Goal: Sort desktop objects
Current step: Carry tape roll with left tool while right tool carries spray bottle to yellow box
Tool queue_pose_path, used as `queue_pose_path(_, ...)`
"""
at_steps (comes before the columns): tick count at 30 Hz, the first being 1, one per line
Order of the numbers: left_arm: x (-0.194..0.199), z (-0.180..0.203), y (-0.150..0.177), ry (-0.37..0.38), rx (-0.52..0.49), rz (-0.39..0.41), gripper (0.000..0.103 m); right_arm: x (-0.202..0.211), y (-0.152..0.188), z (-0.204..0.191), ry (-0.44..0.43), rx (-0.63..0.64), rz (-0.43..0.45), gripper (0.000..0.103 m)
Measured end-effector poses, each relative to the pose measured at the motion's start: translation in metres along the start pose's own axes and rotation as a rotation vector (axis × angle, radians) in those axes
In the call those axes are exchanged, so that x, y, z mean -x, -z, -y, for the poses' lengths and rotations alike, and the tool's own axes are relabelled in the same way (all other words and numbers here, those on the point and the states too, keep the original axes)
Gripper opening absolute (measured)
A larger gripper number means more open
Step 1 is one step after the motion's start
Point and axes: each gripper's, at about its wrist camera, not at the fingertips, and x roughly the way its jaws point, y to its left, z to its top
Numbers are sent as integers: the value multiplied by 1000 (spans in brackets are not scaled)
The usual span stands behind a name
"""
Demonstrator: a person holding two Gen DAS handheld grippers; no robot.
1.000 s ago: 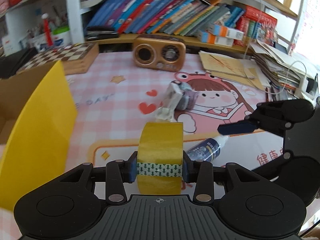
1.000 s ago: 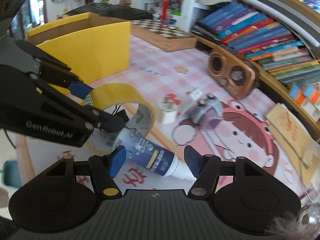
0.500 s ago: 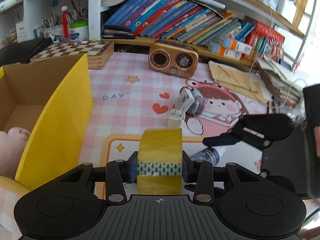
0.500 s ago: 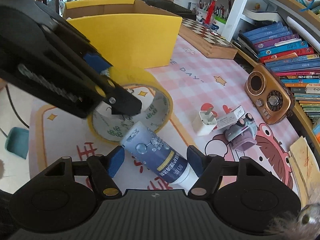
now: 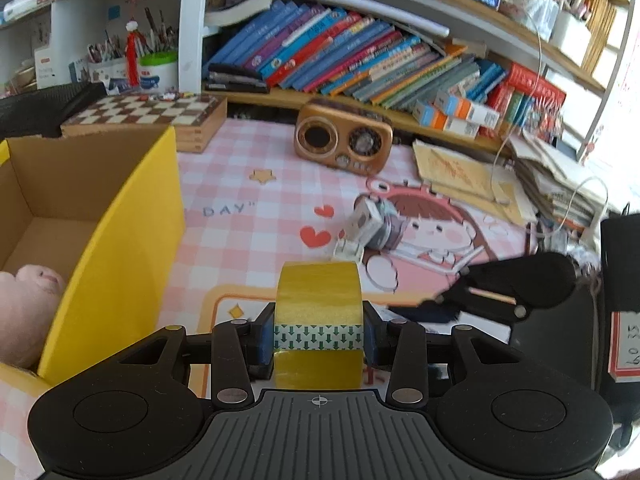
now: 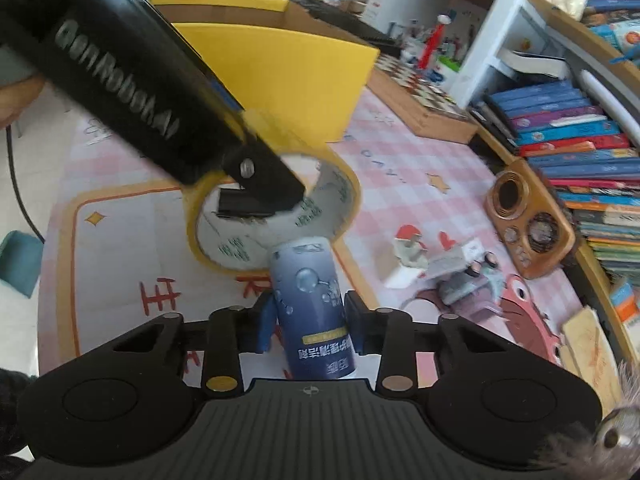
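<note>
Now we hold a roll of yellow tape [image 5: 319, 304] in our left gripper [image 5: 319, 338]. Its jaws are part way open and press on both flat sides of the roll, which stands on edge. The roll is up off the pink mat [image 5: 248, 216], near the mat's front edge.

Our right gripper [image 6: 310, 326] has its jaws squeezed tight on a blue bottle [image 6: 310, 308]. The bottle sticks out away from us, and its cap end is hidden under the gripper. It hangs over the front part of the mat, just beside the tape roll.

At the left edge of the mat sits a yellow box [image 5: 120, 240], open at the top. A pink soft toy [image 5: 28, 312] lies inside it.

Out in the middle of the mat we see a white plug [image 6: 394, 274] and a small purple toy [image 6: 468, 284], close together. A brown radio [image 5: 342, 140] stands at the far edge, in front of the books [image 5: 340, 60].
</note>
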Motion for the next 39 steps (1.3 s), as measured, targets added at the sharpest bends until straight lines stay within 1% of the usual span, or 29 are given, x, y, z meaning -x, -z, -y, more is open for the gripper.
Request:
queue_pose_path(2, 2, 0, -4, 6, -3, 12, 40, 3, 3, 8, 1, -77, -26, 31)
queue_pose_path(4, 3, 0, -6, 7, -3, 17, 40, 8, 7, 20, -10, -195, -52, 31)
queue_pose_path(6, 5, -1, -7, 21, 22, 27, 40, 13, 13, 31, -16, -313, -66, 31)
queue_pose_path(10, 10, -16, -8, 129, 182, 50, 40, 27, 26, 43, -38, -506, -56, 31)
queue_pose_path(12, 9, -18, -7, 153, 219, 46, 40, 34, 33, 44, -39, -568, -55, 31)
queue_pose_path(16, 9, -18, -4, 198, 265, 48, 40, 39, 41, 42, -23, -632, -65, 31)
queue_pose_path(17, 10, -17, -3, 198, 268, 50, 40, 40, 42, 41, -21, -647, -67, 31)
queue_pose_path(22, 16, -9, 1, 152, 200, 50, 40, 49, 44, 40, 9, -677, -66, 31)
queue_pose_path(25, 22, -3, 6, 109, 135, 51, 40, 54, 44, 38, 26, -698, -59, 31)
queue_pose_path(31, 33, 3, 20, 70, 73, 52, 40, 65, 41, 30, 73, -719, -41, 31)
queue_pose_path(39, 51, 9, 29, 72, 24, 75, 40, 83, 31, 12, 127, -713, -20, 31)
